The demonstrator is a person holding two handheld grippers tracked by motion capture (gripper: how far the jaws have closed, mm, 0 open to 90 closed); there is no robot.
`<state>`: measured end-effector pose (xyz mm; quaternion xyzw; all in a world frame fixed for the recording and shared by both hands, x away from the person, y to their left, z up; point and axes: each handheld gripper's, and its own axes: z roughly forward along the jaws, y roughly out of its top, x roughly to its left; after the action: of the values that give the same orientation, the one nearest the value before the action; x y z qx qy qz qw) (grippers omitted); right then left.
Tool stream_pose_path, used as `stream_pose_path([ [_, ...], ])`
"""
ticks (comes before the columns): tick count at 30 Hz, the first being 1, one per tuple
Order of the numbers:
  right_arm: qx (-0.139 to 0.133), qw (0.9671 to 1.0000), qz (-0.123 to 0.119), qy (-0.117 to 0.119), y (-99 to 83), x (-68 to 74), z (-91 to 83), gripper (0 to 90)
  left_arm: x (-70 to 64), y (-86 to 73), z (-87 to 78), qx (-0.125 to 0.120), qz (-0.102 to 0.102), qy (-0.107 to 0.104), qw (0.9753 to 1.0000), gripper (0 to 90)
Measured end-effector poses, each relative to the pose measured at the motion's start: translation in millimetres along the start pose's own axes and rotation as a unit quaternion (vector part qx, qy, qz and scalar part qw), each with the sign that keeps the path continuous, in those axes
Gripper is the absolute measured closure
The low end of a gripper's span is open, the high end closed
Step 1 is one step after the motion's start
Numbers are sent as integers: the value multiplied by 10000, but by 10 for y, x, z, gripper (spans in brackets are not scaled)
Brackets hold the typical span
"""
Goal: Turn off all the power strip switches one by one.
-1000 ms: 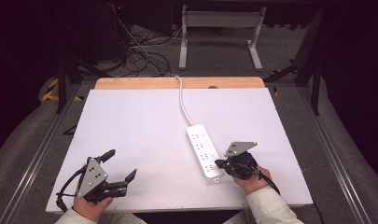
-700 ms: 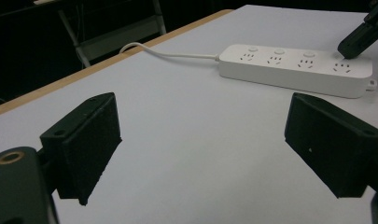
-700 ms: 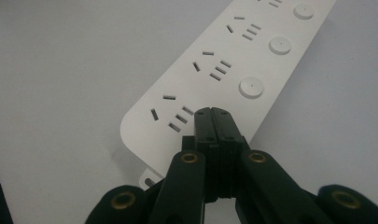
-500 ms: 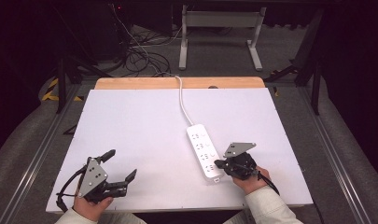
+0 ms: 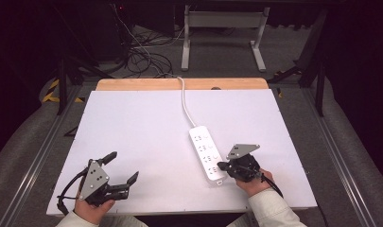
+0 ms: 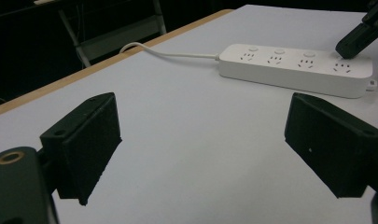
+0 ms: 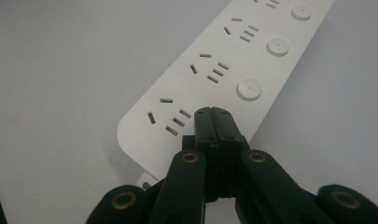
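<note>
Two grippers: both low on the white table (image 5: 146,132), one busy, one idle.
Right gripper (image 7: 212,111): jaws pressed flat together, nothing between them, forming a single blunt tip.
Tip position: on the strip's (image 5: 207,152) near end, right where the last button of the row should be; contact looks likely, though the tip hides the button itself.
Why so: probably poking that nearest switch, closed jaws serving as a finger.
Left gripper (image 5: 121,172): jaws spread wide, holding nothing, parked near the front left corner, well apart from the strip; seems to be waiting.
Strip: right of centre on the table, lying lengthwise away from the person, smooth white plastic, rounded corners, a small tab at the near end.
Sockets: four groups of slots in a line, each beside a round button (image 7: 248,89).
Cord (image 5: 183,101): white, runs from the far end over the wooden back edge (image 5: 132,84), so the strip is tethered and should stay put under a push.
Jaws: matte black blocks, brass-coloured pivots behind.
Table: flat, matte, bare apart from the strip.
</note>
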<state>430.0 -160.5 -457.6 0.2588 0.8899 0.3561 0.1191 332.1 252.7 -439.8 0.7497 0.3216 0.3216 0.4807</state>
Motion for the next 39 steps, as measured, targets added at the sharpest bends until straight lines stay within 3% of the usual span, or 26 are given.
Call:
stream_pose_path([
  [13, 14, 10000, -66, -58, -1, 20, 3, 900, -1, 0, -2, 3, 0, 5, 10000, 112],
  [17, -189, 9997, -155, -89, 32, 56, -59, 900, 7, 1, 4, -3, 1, 9, 10000, 111],
  [20, -584, 9981, -142, -118, 115, 66, -175, 900, 12, -1, 8, 24, 18, 12, 10000, 112],
  [34, -1039, 9942, -240, -110, 121, 100, -292, 900, 7, 5, 5, -5, -8, 7, 10000, 111],
  [35, -1139, 9931, -262, -108, 116, 105, -321, 866, 6, 6, 4, -4, -18, 3, 10000, 111],
  [36, -1218, 9921, -266, -132, 114, 105, -336, 761, 7, 5, 4, -8, -17, 4, 10000, 112],
  [37, -1218, 9921, -266, -132, 114, 105, -336, 761, 8, 4, 5, -6, -5, 4, 10000, 112],
  [39, -1373, 9901, -250, -142, 112, 87, -391, 660, 9, 6, 2, -4, -16, 4, 10000, 111],
])
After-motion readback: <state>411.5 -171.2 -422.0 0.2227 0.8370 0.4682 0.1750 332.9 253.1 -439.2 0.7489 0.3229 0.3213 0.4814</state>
